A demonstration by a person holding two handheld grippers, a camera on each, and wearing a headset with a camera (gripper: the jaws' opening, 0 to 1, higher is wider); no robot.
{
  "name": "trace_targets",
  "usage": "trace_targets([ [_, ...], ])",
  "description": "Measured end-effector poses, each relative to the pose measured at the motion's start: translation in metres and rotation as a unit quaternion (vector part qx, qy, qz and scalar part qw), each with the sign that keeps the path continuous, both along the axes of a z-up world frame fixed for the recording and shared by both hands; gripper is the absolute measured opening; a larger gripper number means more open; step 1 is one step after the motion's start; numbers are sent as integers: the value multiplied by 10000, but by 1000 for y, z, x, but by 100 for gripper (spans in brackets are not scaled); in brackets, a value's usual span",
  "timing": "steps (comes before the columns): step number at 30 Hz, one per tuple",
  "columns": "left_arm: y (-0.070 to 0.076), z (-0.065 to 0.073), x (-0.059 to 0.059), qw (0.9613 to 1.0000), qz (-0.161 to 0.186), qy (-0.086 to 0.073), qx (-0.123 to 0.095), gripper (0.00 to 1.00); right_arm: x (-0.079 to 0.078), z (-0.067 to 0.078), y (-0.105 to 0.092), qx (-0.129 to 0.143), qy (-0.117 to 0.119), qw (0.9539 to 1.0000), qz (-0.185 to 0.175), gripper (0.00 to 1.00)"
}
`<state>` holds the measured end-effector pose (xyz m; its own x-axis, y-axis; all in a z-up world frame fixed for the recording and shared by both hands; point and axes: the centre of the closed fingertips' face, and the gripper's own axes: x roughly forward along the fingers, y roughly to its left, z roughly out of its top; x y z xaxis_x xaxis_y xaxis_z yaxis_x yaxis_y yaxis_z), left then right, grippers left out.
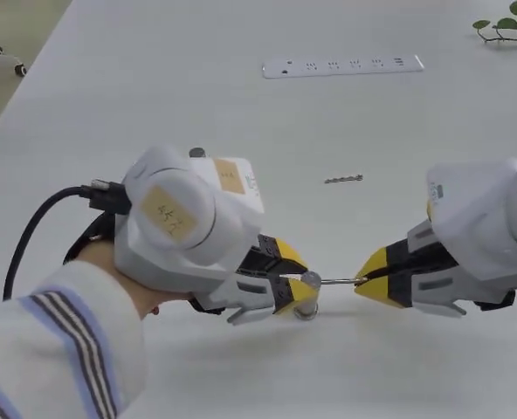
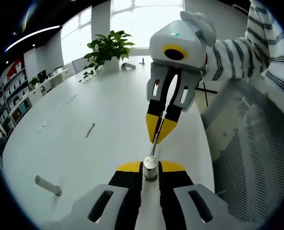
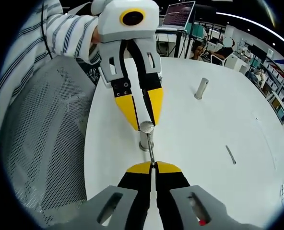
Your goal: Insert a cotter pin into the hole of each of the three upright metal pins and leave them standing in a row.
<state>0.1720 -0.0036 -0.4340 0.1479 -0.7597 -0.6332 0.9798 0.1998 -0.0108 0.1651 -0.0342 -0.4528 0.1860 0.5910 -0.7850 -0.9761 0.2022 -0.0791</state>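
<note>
Where we look down in the head view, the left gripper (image 1: 297, 279) is clamped on an upright metal pin (image 1: 309, 292) on the white surface (image 1: 241, 105), and the right gripper (image 1: 363, 281), pinched closed on a cotter pin (image 1: 337, 281), holds its tip at the pin's head. In the left gripper view, we see our jaws tight against the metal pin (image 2: 150, 168). In the right gripper view, we see the cotter pin (image 3: 151, 153) reaching that pin, a second metal pin (image 3: 201, 88) standing well apart and a spare cotter pin (image 3: 230, 155) lying flat.
</note>
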Motion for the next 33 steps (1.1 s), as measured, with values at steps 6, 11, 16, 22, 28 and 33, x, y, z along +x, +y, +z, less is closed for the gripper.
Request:
trace_targets([
  [6,1,2,-1,10000,61,63,-35,9,1,0,3,-6,8,10000,5,0],
  [11,2,3,-2,9999,84,81,-41,9,0,0,5,11,18,10000,36,0],
  [16,2,4,-2,9999,96,89,-41,8,1,-1,7,63,63,10000,38,0],
  [22,2,3,-3,9998,110,125,-53,8,1,-4,17,149,140,9998,50,0],
  [28,1,3,-2,9998,115,137,-48,8,2,-5,22,196,193,9996,75,0],
  [33,1,2,-2,9998,118,151,-41,8,2,-5,25,206,178,9995,160,0],
])
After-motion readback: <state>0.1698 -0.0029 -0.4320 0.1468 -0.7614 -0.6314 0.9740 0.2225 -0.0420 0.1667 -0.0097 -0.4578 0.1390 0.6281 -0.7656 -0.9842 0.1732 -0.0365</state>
